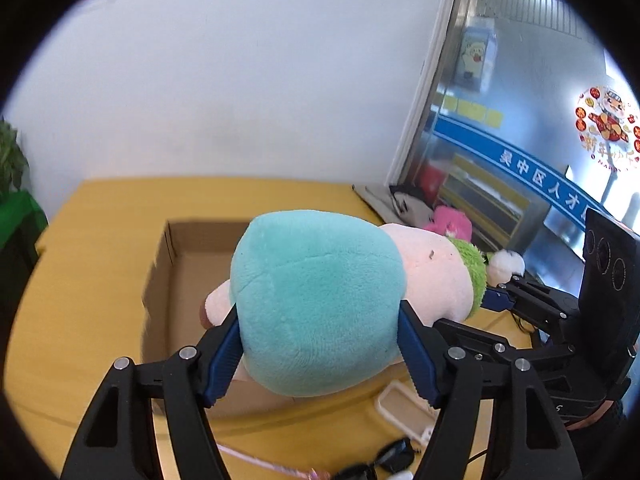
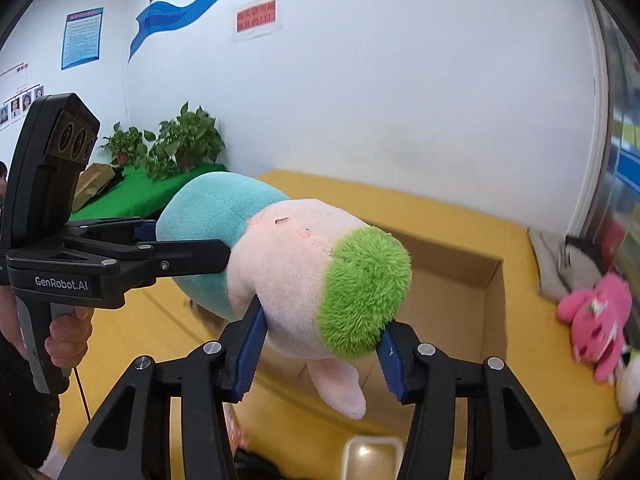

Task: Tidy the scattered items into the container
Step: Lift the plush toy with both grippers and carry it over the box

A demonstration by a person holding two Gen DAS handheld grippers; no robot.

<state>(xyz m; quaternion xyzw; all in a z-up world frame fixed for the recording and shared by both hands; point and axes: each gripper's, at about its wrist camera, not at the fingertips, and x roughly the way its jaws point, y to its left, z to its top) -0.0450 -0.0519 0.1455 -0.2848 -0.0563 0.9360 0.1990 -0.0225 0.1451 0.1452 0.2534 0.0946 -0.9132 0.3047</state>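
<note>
A long plush toy point(image 1: 420, 272) with a teal end, a pink middle and a fuzzy green patch hangs in the air between both grippers. My left gripper point(image 1: 320, 320) is shut on its teal end, the blue pads pressing into the fabric. In the right wrist view my right gripper point(image 2: 320, 322) is shut on the pink and green end of the plush toy point(image 2: 288, 248), and the left gripper point(image 2: 184, 240) clamps the teal part at the left. An open cardboard box point(image 1: 160, 272) stands on the yellow table below the toy; its wall point(image 2: 492, 300) shows behind the green patch.
A pink plush point(image 2: 596, 320) and a grey cushion point(image 2: 552, 256) lie at the table's far right. Sunglasses point(image 1: 392, 456) and a white frame point(image 1: 396, 400) lie near the front edge. A beige tray point(image 2: 372, 456) sits below the right gripper. Potted plants point(image 2: 184, 144) stand at the left.
</note>
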